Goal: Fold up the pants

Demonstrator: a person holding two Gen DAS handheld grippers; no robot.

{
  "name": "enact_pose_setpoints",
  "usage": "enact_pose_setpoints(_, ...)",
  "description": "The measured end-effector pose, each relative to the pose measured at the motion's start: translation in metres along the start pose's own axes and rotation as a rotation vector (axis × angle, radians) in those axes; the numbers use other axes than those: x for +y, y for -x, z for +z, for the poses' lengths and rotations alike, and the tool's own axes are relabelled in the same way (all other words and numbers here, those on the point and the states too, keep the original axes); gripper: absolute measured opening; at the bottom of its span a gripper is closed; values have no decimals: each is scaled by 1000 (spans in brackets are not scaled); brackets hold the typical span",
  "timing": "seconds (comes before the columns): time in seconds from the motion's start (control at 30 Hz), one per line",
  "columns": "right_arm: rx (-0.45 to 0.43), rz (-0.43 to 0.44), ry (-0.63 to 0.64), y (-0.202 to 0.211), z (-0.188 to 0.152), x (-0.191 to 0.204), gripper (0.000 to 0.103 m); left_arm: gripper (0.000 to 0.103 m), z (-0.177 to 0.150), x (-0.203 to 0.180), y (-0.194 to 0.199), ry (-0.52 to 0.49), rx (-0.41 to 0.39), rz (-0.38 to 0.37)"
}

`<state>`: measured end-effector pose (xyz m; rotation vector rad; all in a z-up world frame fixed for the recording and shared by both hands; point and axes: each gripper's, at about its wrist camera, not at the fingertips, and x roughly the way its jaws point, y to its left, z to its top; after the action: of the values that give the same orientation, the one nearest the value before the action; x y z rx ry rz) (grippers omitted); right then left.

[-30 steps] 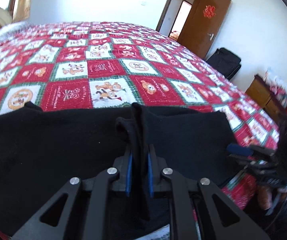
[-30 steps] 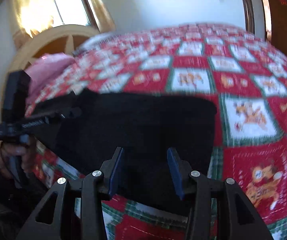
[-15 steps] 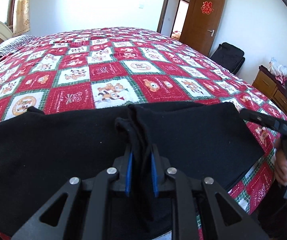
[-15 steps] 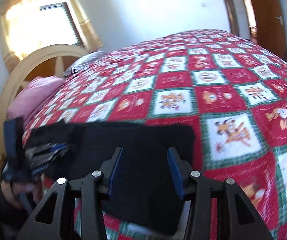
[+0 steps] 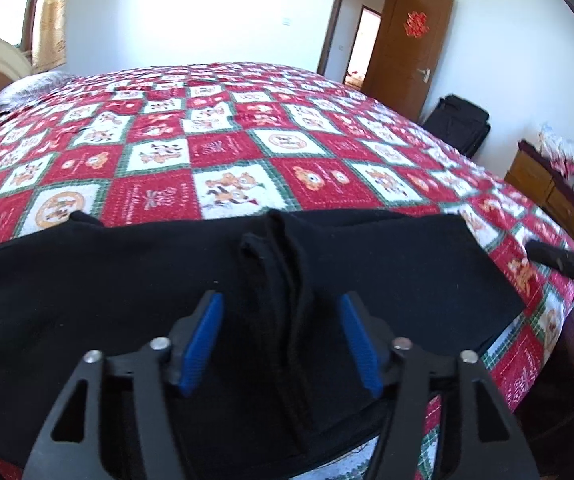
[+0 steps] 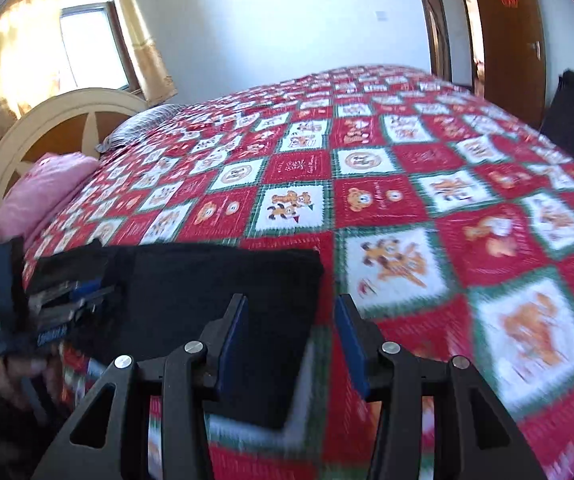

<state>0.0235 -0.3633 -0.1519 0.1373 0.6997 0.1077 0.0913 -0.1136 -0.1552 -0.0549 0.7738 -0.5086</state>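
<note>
The pants (image 5: 387, 276) lie flat on the near edge of the bed (image 5: 223, 148), a black band running left to right across the left wrist view, so their long axis follows the bed's edge. One squared end shows toward the right; the other runs out of view to the left, and I cannot tell which end is the waist. A raised ridge of cloth (image 5: 283, 280) stands up in the middle, pointing away from the camera.

The left gripper (image 5: 281, 338) has just been opening: its fingers stand spread, with the ridge between them but not pressed. This reads as the release after a fold. The right gripper (image 6: 291, 340) hovers over the squared end with fingers spread and nothing pinched.

Next, probably, the ridge needs flattening, or an end must be pinched and carried along the long axis for another fold.
</note>
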Motion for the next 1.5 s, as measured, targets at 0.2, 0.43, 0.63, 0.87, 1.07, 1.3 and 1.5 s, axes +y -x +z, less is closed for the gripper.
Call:
enact_pose_setpoints(0.2, 16, 95, 255, -1, -15, 81, 47, 74, 6, 20, 18, 52, -63, 36)
enact_pose_setpoints(0.43, 36, 155, 558, -44, -37, 185, 47, 79, 4, 43, 25, 106, -75, 62)
enact_pose_setpoints(0.63, 95, 114, 574, -81, -40, 205, 20, 79, 0, 52, 24, 141, -61, 48)
enact_pose_setpoints(0.87, 117, 191, 504, -73, -36, 197, 0, 79, -2, 60, 27, 179, -53, 38)
enact_pose_setpoints(1.07, 98, 235, 550, -52, -43, 207, 0, 79, -2, 59, 30, 176, -57, 37)
enact_pose_setpoints(1.3, 68, 169, 558, -65, -39, 208, 36, 79, -2, 62, 30, 180, -60, 50)
enact_pose_setpoints(1.5, 81, 178, 525, -78, -34, 211, 41, 79, -2, 64, 31, 187, -61, 49)
